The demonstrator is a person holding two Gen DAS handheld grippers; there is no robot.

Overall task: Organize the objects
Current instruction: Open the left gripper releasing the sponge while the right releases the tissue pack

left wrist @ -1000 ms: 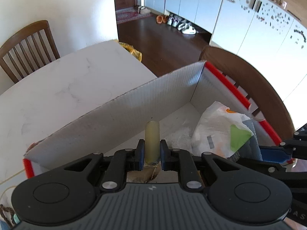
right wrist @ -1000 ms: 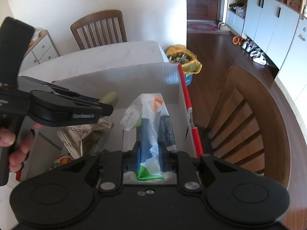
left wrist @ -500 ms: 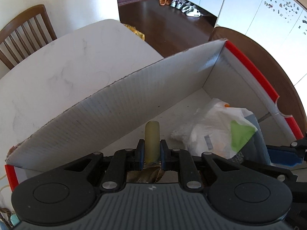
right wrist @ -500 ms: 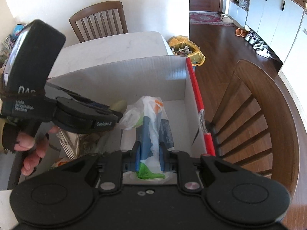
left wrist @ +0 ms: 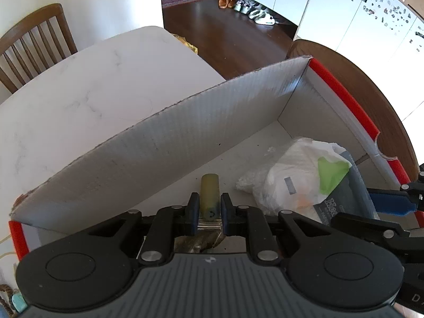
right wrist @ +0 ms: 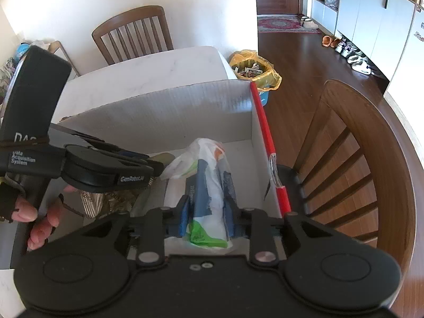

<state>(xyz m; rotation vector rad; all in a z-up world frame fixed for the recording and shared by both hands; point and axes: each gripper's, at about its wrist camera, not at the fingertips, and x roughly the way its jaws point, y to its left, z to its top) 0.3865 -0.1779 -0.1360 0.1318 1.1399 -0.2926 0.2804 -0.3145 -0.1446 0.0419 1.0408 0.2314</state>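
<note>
A white cardboard box point(left wrist: 164, 143) with red edges stands on the marble table; it also shows in the right wrist view point(right wrist: 169, 111). My left gripper point(left wrist: 208, 209) is shut on a small yellow-green cylinder point(left wrist: 209, 196), held low inside the box near its floor. My right gripper point(right wrist: 206, 212) is shut on a white plastic bag with a blue packet inside point(right wrist: 209, 180), held inside the box at its right side. The bag also shows in the left wrist view point(left wrist: 304, 177). The left gripper appears in the right wrist view point(right wrist: 156, 165), left of the bag.
A crinkled snack packet point(right wrist: 106, 198) lies in the box under the left gripper. Wooden chairs stand at the table's far side point(right wrist: 132, 34) and right beside the box point(right wrist: 357, 145). A yellow-lined bin point(right wrist: 254, 69) stands on the wooden floor beyond.
My left gripper has moved down and deeper into the box with the cylinder. The right gripper still holds the bag in the box, little changed.
</note>
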